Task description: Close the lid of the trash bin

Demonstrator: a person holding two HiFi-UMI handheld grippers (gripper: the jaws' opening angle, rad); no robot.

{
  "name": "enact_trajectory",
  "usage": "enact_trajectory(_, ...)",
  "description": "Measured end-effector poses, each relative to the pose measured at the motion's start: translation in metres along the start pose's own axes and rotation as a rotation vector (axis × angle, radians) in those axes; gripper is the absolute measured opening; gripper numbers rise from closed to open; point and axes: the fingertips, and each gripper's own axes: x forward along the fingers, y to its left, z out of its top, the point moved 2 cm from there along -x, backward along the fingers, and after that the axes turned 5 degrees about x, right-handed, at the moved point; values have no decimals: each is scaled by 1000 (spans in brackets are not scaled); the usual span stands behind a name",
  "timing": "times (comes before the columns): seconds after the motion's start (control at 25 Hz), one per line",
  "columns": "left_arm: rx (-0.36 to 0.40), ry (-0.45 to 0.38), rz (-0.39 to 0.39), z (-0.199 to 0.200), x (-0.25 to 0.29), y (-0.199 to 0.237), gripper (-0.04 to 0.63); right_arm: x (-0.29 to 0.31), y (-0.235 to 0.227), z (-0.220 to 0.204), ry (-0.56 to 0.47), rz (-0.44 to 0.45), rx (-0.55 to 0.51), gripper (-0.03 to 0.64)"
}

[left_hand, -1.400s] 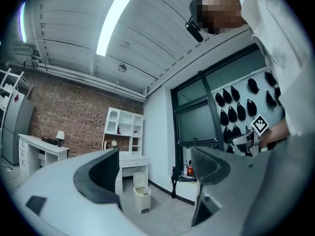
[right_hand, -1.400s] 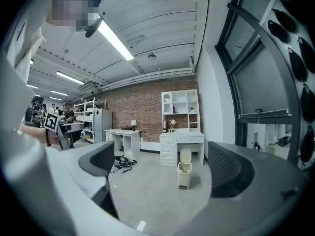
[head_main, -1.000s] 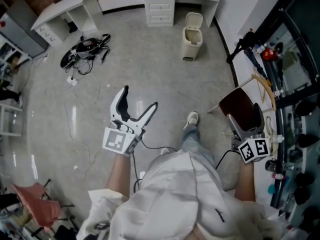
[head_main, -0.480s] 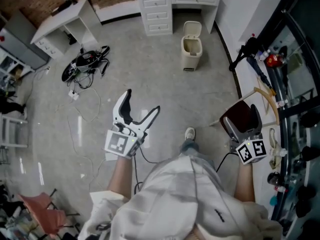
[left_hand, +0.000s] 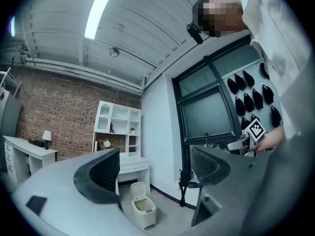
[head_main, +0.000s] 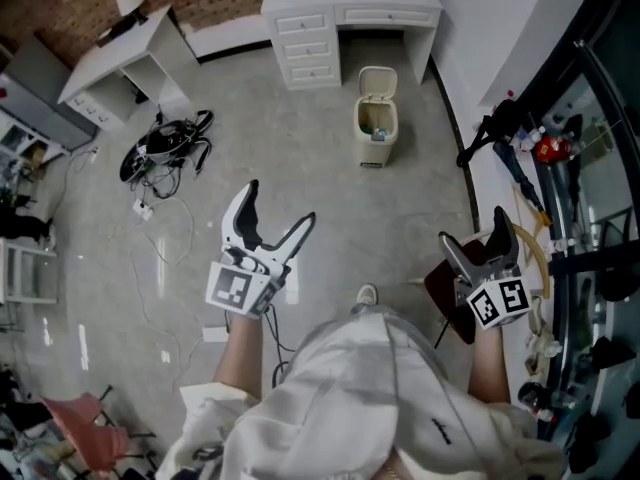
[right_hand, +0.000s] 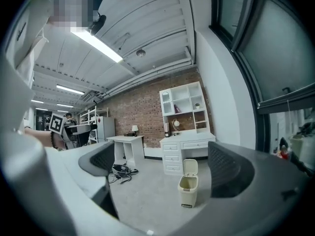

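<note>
trash bin [head_main: 376, 118] up at 12 o'clock looks like smooth cream plastic, grey floor [head_main: 300, 163] is glossy enough to catch reflections, brick wall [head_main: 75, 3] at 11 is rough and matt, right gripper [right_hand: 162, 167] pads [right_hand: 224, 168] are matt black, finely ribbed

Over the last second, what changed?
The person has walked toward the trash bin, which now sits lower in the head view. Nothing was gripped or released. Unchanged: lid still up, left gripper and right gripper open, fingers empty.
</note>
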Motion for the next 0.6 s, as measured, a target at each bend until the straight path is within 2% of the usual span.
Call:
enact_trajectory(0.28,17,-15,18,0,68,5,437,48,-61,11,17,43,-12,577)
enact_trajectory(0.6,-3,-1,9,-8,115,18,437,80,-87,14,25,53,15,577)
